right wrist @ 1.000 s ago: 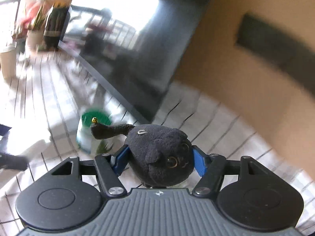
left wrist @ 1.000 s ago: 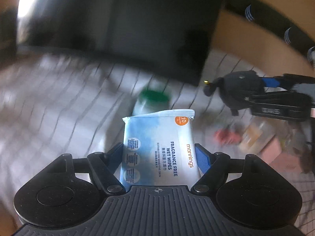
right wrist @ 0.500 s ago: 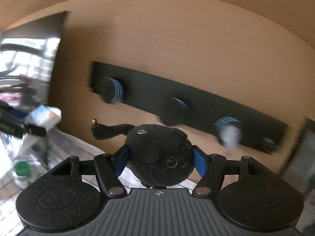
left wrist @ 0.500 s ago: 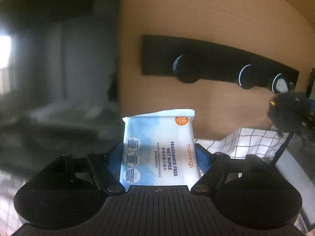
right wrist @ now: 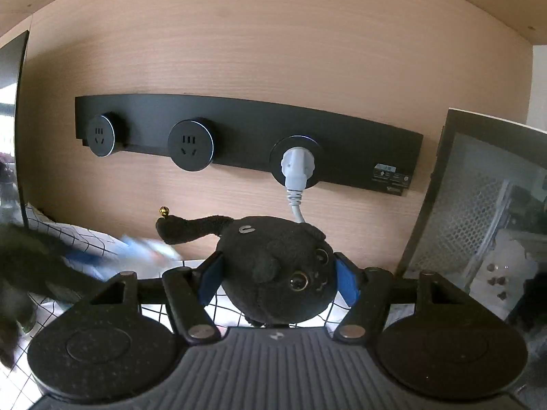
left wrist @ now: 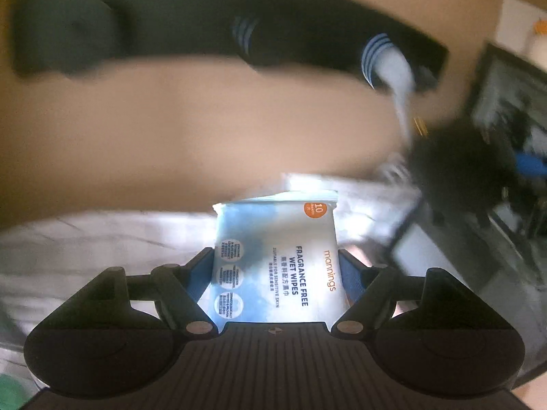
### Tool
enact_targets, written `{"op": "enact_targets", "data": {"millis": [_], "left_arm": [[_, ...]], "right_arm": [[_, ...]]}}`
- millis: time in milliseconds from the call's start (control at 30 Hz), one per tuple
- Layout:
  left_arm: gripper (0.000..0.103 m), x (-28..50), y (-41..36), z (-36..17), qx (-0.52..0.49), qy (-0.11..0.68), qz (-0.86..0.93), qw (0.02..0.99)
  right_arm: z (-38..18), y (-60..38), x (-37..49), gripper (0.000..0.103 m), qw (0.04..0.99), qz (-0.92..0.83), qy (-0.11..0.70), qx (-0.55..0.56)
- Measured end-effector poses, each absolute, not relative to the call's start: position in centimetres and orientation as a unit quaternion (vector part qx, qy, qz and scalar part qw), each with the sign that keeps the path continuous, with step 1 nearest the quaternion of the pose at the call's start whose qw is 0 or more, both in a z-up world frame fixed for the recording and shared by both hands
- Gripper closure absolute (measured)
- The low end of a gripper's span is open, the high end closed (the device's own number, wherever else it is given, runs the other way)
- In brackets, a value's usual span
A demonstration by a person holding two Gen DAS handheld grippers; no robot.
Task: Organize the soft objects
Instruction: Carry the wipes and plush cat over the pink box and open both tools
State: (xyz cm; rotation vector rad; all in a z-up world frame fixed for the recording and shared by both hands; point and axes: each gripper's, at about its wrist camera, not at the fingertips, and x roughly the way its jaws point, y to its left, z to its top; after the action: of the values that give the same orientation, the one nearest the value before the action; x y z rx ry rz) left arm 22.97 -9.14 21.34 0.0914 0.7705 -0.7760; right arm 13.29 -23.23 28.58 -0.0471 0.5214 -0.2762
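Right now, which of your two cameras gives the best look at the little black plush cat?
The right wrist view. The black plush cat sits sharp and close between the blue pads of the right gripper, its eye, ear and bell-tipped tail clear. The left wrist view shows it only as a dark, motion-blurred blob at the right edge.

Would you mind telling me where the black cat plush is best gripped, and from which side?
Grip the black cat plush across its round head, coming from behind as the right gripper does now: the head is broad and squashy, whereas the thin tail would flop.
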Motion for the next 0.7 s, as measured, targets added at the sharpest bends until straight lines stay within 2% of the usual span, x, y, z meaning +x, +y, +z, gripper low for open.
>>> {"op": "enact_targets", "data": {"millis": [100,200,267,400,533,600,700], "left_arm": [[0.021,22.7,-12.7,17.6,0.023,0.400,-0.394,0.827],[0.021,22.4,-15.6,14.3,0.045,0.443,-0.391,0.805],[0.021,21.9,-16.0,13.2,0.043,0.447,-0.396,0.801],[0.022,21.7,-14.6,13.2,0.008,0.413,-0.410,0.813],[0.023,19.6,-16.0,13.5,0.072,0.353,-0.429,0.828],[0.023,19.0,-15.2,14.3,0.054,0.315,-0.408,0.855],[0.023,18.5,-13.1,15.3,0.024,0.314,-0.398,0.862]], "right_arm": [[27.6,-23.3,13.6,0.035,0.953,-0.138,0.269,-0.017],[26.2,-23.9,13.4,0.035,0.946,-0.147,0.289,-0.010],[25.3,-24.6,13.2,0.035,0.941,-0.156,0.299,-0.006],[23.6,-26.1,13.6,0.035,0.933,-0.179,0.313,0.013],[22.5,-26.4,14.7,0.035,0.927,-0.192,0.323,0.020],[22.2,-26.5,14.8,0.035,0.927,-0.188,0.324,0.026],[21.8,-26.5,14.4,0.034,0.928,-0.175,0.326,0.039]]}}
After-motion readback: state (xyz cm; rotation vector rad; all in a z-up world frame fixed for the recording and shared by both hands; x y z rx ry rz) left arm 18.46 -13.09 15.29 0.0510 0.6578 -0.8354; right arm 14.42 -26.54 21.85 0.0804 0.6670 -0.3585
